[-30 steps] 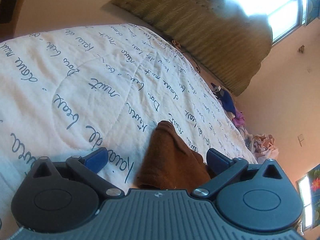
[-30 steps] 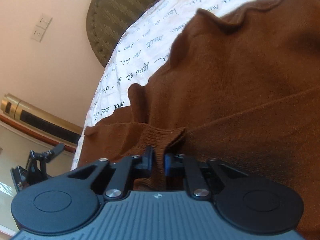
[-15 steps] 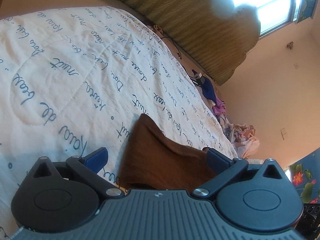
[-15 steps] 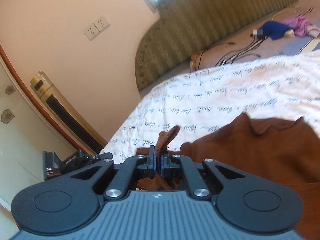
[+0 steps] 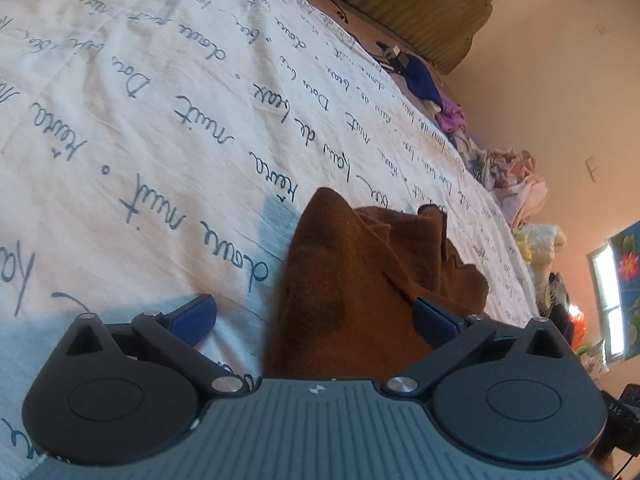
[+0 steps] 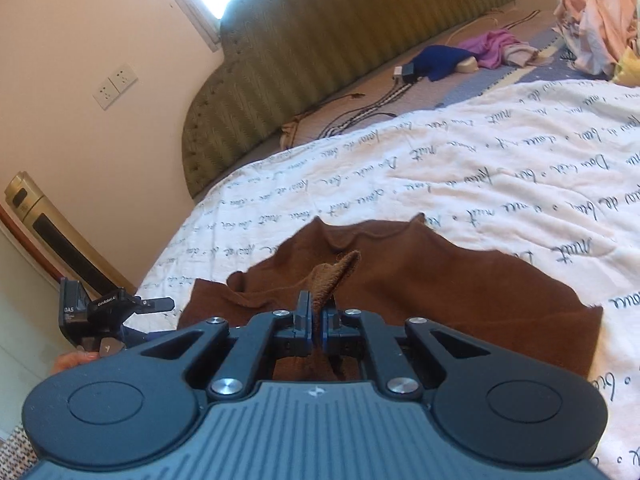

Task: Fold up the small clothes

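Note:
A brown knit garment [image 6: 460, 292] lies spread on a white quilt with blue handwriting [image 6: 500, 168]. My right gripper [image 6: 316, 320] is shut on a ribbed edge of the garment, and a flap of it sticks up between the fingers. In the left wrist view the garment [image 5: 360, 280] is bunched between the wide-open fingers of my left gripper [image 5: 316, 316], which holds nothing. The left gripper also shows at the left edge of the right wrist view [image 6: 100, 312].
A green padded headboard [image 6: 320, 52] stands behind the bed. Blue and purple clothes [image 6: 460, 56], cables and a pile of pale clothes [image 6: 596, 12] lie at the far side. A gold heater [image 6: 44, 228] stands by the wall at left.
My right gripper has lifted and pulled back with the garment edge, so more of the bed shows. My left gripper has shifted along the quilt and stays open around the bunched cloth.

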`<action>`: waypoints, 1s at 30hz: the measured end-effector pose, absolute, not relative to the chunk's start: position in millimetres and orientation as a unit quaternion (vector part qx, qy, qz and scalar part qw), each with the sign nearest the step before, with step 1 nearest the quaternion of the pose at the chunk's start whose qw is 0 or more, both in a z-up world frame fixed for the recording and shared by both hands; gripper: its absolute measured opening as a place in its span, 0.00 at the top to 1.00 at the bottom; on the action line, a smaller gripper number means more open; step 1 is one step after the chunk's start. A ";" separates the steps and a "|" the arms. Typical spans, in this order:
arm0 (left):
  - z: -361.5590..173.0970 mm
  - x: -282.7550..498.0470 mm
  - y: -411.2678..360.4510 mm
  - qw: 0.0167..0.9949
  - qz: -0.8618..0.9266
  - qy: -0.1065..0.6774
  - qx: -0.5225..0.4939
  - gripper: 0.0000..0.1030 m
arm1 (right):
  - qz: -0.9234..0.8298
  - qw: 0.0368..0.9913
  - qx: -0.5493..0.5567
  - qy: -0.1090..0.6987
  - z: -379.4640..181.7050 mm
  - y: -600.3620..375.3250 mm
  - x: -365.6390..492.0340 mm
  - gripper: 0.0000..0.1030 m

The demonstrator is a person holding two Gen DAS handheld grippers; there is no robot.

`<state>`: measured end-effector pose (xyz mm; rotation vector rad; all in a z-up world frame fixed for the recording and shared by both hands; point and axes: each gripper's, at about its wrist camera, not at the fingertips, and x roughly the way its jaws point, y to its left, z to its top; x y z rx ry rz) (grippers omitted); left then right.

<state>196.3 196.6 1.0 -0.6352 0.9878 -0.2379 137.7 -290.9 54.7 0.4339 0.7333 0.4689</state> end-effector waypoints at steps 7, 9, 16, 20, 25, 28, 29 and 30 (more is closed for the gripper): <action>-6.3 204.7 192.9 0.821 -0.101 0.471 -0.307 0.37 | 0.210 0.886 0.219 0.351 45.9 -309.8 135.4 0.96; -9.5 204.7 196.9 0.811 -0.108 0.480 -0.317 0.60 | 0.207 0.883 0.230 0.352 43.4 -317.6 133.6 0.96; -11.0 199.5 192.1 0.809 -0.094 0.487 -0.314 0.89 | 0.195 0.885 0.232 0.352 36.7 -330.9 129.4 0.96; -1.6 192.6 189.7 0.812 -0.099 0.482 -0.313 0.89 | 0.177 0.889 0.224 0.358 29.0 -340.8 126.1 0.96; -10.6 186.5 187.7 0.824 -0.080 0.483 -0.284 0.88 | 0.127 0.883 0.215 0.396 -13.1 -355.5 138.3 0.96; -10.2 179.1 189.6 0.829 -0.077 0.475 -0.283 0.86 | 0.086 0.881 0.210 0.416 -43.1 -369.0 139.5 0.99; -7.5 176.4 191.8 0.830 -0.085 0.467 -0.294 0.81 | 0.084 0.879 0.217 0.416 -49.4 -375.8 137.6 0.99; -3.8 174.6 191.5 0.832 -0.095 0.464 -0.290 0.73 | 0.085 0.876 0.234 0.414 -53.3 -382.5 134.9 1.00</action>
